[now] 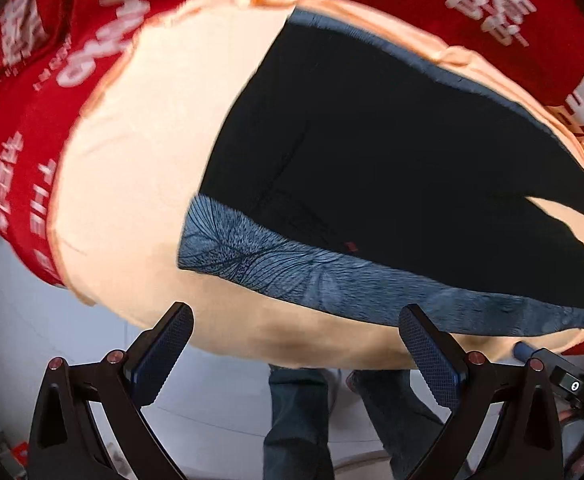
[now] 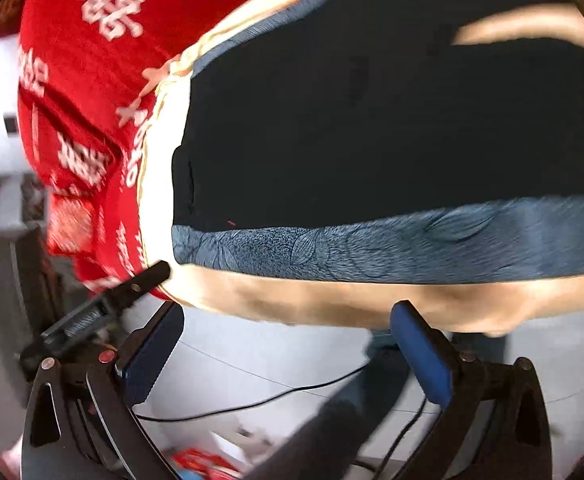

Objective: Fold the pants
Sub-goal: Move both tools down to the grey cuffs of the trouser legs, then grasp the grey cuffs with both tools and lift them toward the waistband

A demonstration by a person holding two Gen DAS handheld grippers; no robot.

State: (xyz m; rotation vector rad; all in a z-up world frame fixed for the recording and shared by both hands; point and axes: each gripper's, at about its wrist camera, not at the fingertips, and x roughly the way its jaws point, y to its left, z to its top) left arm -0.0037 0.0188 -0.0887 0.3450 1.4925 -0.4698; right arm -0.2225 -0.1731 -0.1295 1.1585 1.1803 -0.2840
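One pair of dark pants [image 1: 392, 168], blue-trimmed, flat on peach cloth [image 1: 132, 184]; left gripper [image 1: 296, 344] and right gripper [image 2: 288, 344] both spread apart, empty.

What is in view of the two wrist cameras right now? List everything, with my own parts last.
pants: one, black, flat on the blue cloth, a gap between the legs at the far end
patterned cloth: one, blue with a leaf print, under the pants, its near strip showing
cream sheet: one, cream, under the blue cloth, hanging over the near edge
red blanket: one, red with white characters, around and beyond the cream sheet
cable: one, black, on the pale floor below
person's legs: two, in blue jeans, below the near edge
left gripper: one, black, open, short of the near edge
right gripper: one, black with blue pads, open, short of the near edge
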